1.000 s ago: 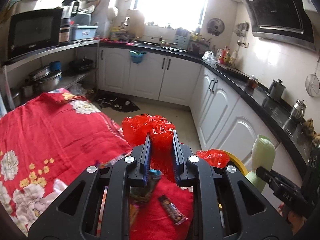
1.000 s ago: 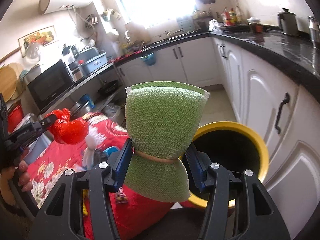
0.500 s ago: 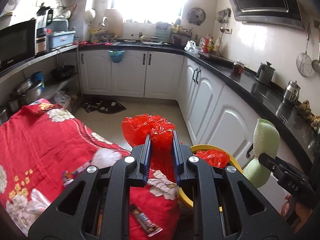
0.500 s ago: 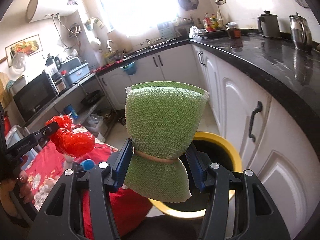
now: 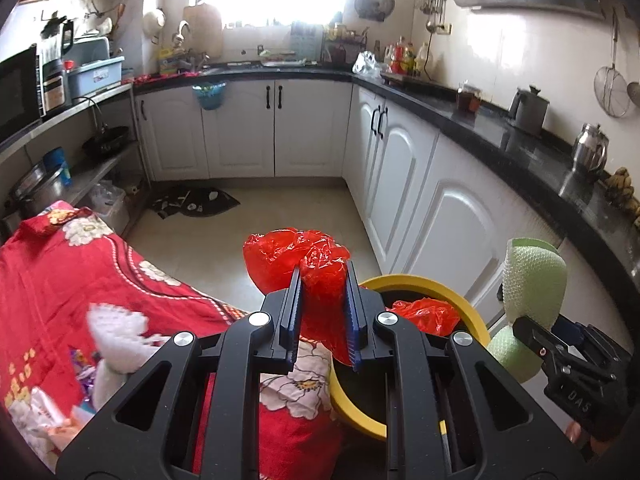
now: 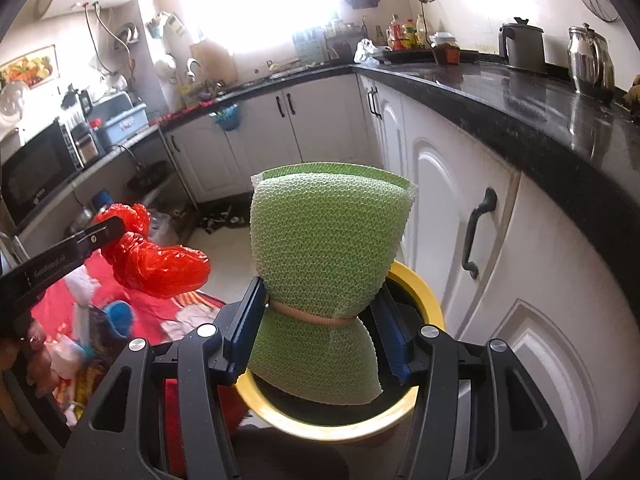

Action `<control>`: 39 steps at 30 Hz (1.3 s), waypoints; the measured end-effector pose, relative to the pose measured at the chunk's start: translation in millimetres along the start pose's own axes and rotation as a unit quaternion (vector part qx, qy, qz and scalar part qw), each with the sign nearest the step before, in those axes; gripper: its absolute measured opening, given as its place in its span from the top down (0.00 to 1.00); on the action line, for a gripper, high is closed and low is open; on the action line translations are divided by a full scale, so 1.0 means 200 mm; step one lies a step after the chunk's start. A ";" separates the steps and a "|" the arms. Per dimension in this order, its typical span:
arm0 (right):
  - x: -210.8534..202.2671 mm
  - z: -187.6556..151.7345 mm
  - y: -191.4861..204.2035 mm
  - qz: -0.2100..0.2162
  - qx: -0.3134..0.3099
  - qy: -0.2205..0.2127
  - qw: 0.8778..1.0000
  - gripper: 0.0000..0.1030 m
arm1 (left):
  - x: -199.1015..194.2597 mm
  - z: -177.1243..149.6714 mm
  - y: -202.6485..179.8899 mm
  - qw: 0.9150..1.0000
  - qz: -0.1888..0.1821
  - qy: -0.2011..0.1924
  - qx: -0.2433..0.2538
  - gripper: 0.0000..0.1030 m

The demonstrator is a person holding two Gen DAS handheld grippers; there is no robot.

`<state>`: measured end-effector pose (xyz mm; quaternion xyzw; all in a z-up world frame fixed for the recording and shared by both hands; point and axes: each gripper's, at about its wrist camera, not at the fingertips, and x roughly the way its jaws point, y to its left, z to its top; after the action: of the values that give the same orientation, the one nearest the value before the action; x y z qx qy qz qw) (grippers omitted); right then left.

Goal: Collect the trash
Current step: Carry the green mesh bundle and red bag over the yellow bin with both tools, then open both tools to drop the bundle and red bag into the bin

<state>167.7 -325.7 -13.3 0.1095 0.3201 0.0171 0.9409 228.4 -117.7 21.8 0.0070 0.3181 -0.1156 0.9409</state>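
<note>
My left gripper (image 5: 323,316) is shut on a crumpled red plastic bag (image 5: 296,258), which bulges out above and to the left of the blue pads. It hangs at the near left edge of a yellow-rimmed bin (image 5: 416,284) that holds another red bag (image 5: 426,314). My right gripper (image 6: 320,320) is shut on a green foam net sleeve (image 6: 326,236) tied at its waist with a rubber band. The sleeve hangs over the yellow bin (image 6: 420,292). In the right wrist view the left gripper's finger (image 6: 60,256) and its red bag (image 6: 156,260) show at the left.
A table under a red floral cloth (image 5: 80,280) lies at the left, with wrappers and scraps (image 5: 80,364) near its front edge. White cabinets (image 5: 440,208) under a black counter (image 5: 520,152) run along the right. A dark mat (image 5: 196,202) lies on the tiled floor.
Both grippers have swung right, away from the table and toward the bin. The bin has grown larger under both. Neither grip has changed.
</note>
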 end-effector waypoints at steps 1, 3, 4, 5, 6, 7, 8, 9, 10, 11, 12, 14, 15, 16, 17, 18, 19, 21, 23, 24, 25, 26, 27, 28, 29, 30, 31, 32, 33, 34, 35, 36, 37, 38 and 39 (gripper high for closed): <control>0.03 -0.01 -0.01 -0.005 -0.002 0.005 1.000 0.50 | 0.04 -0.01 -0.01 1.000 0.001 0.007 0.000 0.87; 0.08 -0.03 -0.03 -0.012 -0.005 0.015 1.000 0.50 | 0.09 -0.02 -0.03 1.000 0.001 0.018 0.001 0.87; 0.10 -0.03 -0.03 -0.014 -0.006 0.019 1.000 0.49 | 0.12 -0.03 -0.05 1.000 0.001 0.024 0.001 0.87; 0.13 -0.04 -0.04 -0.018 -0.008 0.025 0.999 0.49 | 0.14 -0.03 -0.05 1.000 0.000 0.029 0.002 0.87; 0.16 -0.05 -0.05 -0.021 -0.009 0.031 0.999 0.49 | 0.16 -0.03 -0.06 0.999 0.001 0.033 0.004 0.87; 0.18 -0.06 -0.06 -0.021 -0.009 0.035 0.999 0.49 | 0.19 -0.04 -0.08 0.999 0.003 0.037 0.007 0.87; 0.21 -0.07 -0.06 -0.022 -0.009 0.042 0.999 0.49 | 0.22 -0.05 -0.09 0.999 0.003 0.044 0.010 0.87; 0.23 -0.08 -0.07 -0.023 -0.009 0.046 0.999 0.49 | 0.24 -0.06 -0.10 0.999 0.002 0.048 0.011 0.87; 0.25 -0.09 -0.08 -0.023 -0.008 0.051 0.998 0.49 | 0.26 -0.06 -0.11 0.999 0.003 0.052 0.012 0.87; 0.27 -0.10 -0.08 -0.022 -0.007 0.056 0.998 0.49 | 0.29 -0.07 -0.12 0.998 0.003 0.058 0.014 0.87; 0.28 -0.10 -0.09 -0.021 -0.005 0.059 0.998 0.47 | 0.31 -0.08 -0.13 0.998 0.004 0.062 0.014 0.86; 0.31 -0.12 -0.10 -0.025 -0.003 0.063 0.998 0.46 | 0.35 -0.09 -0.14 0.997 0.001 0.071 0.011 0.84; 0.31 -0.13 -0.11 -0.024 -0.002 0.066 0.998 0.45 | 0.37 -0.10 -0.14 0.997 0.000 0.075 0.010 0.83; 0.32 -0.13 -0.12 -0.024 0.000 0.069 0.997 0.44 | 0.39 -0.10 -0.14 0.997 0.000 0.081 0.009 0.74; 0.33 -0.14 -0.12 -0.026 0.002 0.071 0.997 0.40 | 0.40 -0.10 -0.13 0.996 -0.003 0.087 0.004 0.63; 0.33 -0.14 -0.13 -0.029 0.004 0.071 0.997 0.38 | 0.41 -0.11 -0.13 0.996 -0.007 0.088 0.000 0.60; 0.33 -0.14 -0.13 -0.029 0.004 0.070 0.997 0.38 | 0.41 -0.12 -0.12 0.996 -0.008 0.088 -0.002 0.57; 0.32 -0.14 -0.13 -0.031 0.002 0.069 0.997 0.31 | 0.40 -0.12 -0.12 0.996 -0.008 0.088 -0.005 0.48; 0.30 -0.14 -0.13 -0.033 0.004 0.063 0.997 0.29 | 0.38 -0.13 -0.10 0.996 -0.007 0.086 -0.012 0.39; 0.29 -0.14 -0.13 -0.033 0.005 0.059 0.998 0.29 | 0.36 -0.13 -0.09 0.996 -0.008 0.083 -0.014 0.37; 0.28 -0.14 -0.13 -0.034 0.006 0.057 0.998 0.28 | 0.35 -0.12 -0.07 0.997 -0.006 0.080 -0.016 0.32; 0.27 -0.14 -0.13 -0.033 0.009 0.054 0.998 0.27 | 0.32 -0.12 -0.06 0.997 -0.005 0.076 -0.019 0.27; 0.25 -0.13 -0.13 -0.029 0.012 0.050 0.998 0.26 | 0.30 -0.12 -0.04 0.997 -0.005 0.071 -0.023 0.25; 0.24 -0.13 -0.12 -0.028 0.013 0.047 0.998 0.25 | 0.27 -0.12 -0.02 0.997 -0.005 0.068 -0.028 0.22; 0.23 -0.13 -0.11 -0.026 0.013 0.044 0.999 0.24 | 0.25 -0.12 -0.01 0.997 -0.004 0.065 -0.030 0.18; 0.21 -0.13 -0.11 -0.024 0.013 0.041 0.999 0.23 | 0.23 -0.11 0.00 0.998 -0.003 0.061 -0.033 0.16; 0.20 -0.12 -0.09 -0.021 0.012 0.037 0.999 0.22 | 0.20 -0.11 0.02 0.998 -0.001 0.057 -0.036 0.13; 0.18 -0.11 -0.08 -0.019 0.011 0.033 0.999 0.22 | 0.17 -0.11 0.04 0.998 0.002 0.050 -0.040 0.11; 0.17 -0.10 -0.07 -0.016 0.010 0.030 0.999 0.21 | 0.15 -0.10 0.05 0.998 0.003 0.046 -0.043 0.11; 0.16 -0.10 -0.06 -0.014 0.008 0.026 1.000 0.20 | 0.12 -0.10 0.06 0.998 0.004 0.041 -0.045 0.11; 0.15 -0.09 -0.05 -0.012 0.006 0.023 1.000 0.20 | 0.09 -0.10 0.08 0.998 0.006 0.035 -0.047 0.11; 0.14 -0.08 -0.04 -0.010 0.004 0.022 1.000 0.20 | 0.06 -0.09 0.09 0.998 0.008 0.030 -0.049 0.11; 0.12 -0.08 -0.03 -0.009 0.001 0.019 1.000 0.20 | 0.03 -0.09 0.10 0.998 0.010 0.025 -0.051 0.11; 0.11 -0.07 -0.01 -0.007 -0.001 0.016 1.000 0.19 | 0.01 -0.09 0.11 0.998 0.011 0.021 -0.053 0.11; 0.09 -0.07 0.00 -0.004 -0.003 0.013 1.000 0.19 | -0.01 -0.09 0.12 0.998 0.013 0.019 -0.056 0.11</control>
<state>174.0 -320.9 -35.4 0.1047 0.3329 0.0156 0.9370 222.0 -91.6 6.2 -0.0395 0.3416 -0.0854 0.9351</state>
